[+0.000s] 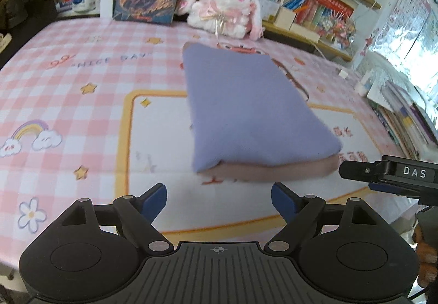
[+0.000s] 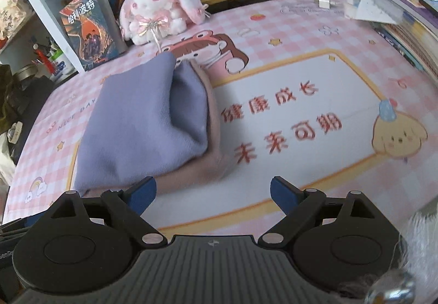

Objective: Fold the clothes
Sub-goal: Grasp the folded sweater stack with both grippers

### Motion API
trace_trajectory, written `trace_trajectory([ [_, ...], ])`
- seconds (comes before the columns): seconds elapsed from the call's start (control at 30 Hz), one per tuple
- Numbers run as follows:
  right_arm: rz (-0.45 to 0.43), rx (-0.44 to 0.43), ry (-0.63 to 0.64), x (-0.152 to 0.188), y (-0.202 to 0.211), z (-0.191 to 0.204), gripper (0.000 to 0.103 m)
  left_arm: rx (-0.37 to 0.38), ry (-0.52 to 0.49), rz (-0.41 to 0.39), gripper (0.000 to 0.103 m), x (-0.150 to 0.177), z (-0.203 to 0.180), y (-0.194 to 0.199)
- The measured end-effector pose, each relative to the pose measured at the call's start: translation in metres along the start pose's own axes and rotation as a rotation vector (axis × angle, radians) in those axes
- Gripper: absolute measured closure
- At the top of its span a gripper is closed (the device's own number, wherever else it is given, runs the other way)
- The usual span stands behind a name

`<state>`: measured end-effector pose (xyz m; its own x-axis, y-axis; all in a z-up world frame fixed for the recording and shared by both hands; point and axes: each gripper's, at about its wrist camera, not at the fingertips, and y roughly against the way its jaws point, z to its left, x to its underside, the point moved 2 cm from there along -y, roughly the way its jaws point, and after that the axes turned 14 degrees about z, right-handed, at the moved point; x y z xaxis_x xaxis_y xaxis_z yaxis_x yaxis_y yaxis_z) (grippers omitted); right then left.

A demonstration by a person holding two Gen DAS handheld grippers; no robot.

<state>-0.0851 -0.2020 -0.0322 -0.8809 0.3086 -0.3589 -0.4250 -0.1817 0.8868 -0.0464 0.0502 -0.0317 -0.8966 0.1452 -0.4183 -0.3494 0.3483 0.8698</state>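
Garment (image 1: pixel 246 109) folded; both grippers (image 1: pixel 219 201) (image 2: pixel 213 194) wide, empty

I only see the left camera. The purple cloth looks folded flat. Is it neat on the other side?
Observer: Not quite. In the right view the purple cloth gapes open along its right edge, showing an inner layer.
Child: Is something under it?
Observer: Yes, a pink layer sticks out past that edge and the near corner.
Child: Is the right gripper holding it?
Observer: No. The right gripper is open, its left finger in front of the cloth's near edge.
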Motion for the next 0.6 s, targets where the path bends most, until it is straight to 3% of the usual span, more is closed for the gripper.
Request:
trace_trajectory([
  [0.33, 0.037, 0.034, 0.006, 0.017, -0.004, 0.021, 0.012, 0.054, 0.008, 0.033, 0.017, 0.013, 0.018, 0.001],
  [0.5, 0.027, 0.021, -0.001, 0.013, -0.004, 0.024, 0.012, 0.127, 0.074, 0.024, 0.017, 0.004, 0.031, -0.001],
  [0.6, 0.016, -0.002, -0.030, 0.003, -0.005, 0.020, 0.012, 0.216, 0.166, -0.001, 0.017, -0.008, 0.046, -0.004],
])
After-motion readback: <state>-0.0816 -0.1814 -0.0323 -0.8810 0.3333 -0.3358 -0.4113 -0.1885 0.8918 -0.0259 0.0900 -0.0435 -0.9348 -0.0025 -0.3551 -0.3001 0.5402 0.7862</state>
